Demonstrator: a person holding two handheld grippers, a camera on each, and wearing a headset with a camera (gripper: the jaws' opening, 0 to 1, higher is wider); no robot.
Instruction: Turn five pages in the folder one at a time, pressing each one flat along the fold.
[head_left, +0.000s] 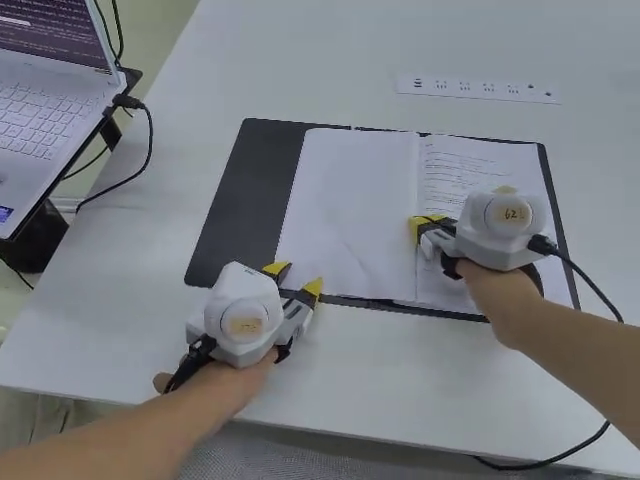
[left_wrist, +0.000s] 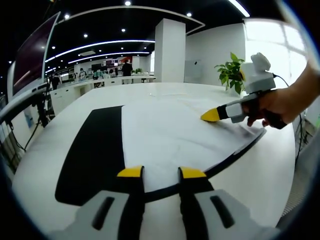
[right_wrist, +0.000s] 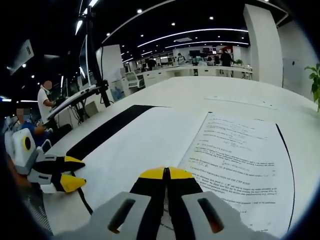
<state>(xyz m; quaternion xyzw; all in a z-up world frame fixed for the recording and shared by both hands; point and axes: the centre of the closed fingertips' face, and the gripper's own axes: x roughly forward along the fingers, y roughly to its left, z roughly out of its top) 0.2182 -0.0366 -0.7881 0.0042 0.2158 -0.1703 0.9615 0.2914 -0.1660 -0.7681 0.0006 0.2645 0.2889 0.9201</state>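
A black folder (head_left: 245, 200) lies open on the white table, with a blank turned page (head_left: 350, 210) on its left and a printed page (head_left: 475, 170) on its right. My right gripper (head_left: 424, 230) is shut, its yellow tips resting on the paper at the fold near the folder's near edge; in the right gripper view the shut tips (right_wrist: 165, 173) sit where the blank sheet meets the printed page (right_wrist: 240, 150). My left gripper (head_left: 295, 279) stands open at the folder's near-left edge, holding nothing; its open tips (left_wrist: 161, 173) point across the blank page (left_wrist: 165, 130).
An open laptop (head_left: 40, 90) on a stand sits at the far left, with black cables (head_left: 140, 150) trailing on the table. A white power strip (head_left: 475, 88) lies beyond the folder. The table's near edge runs just under my hands.
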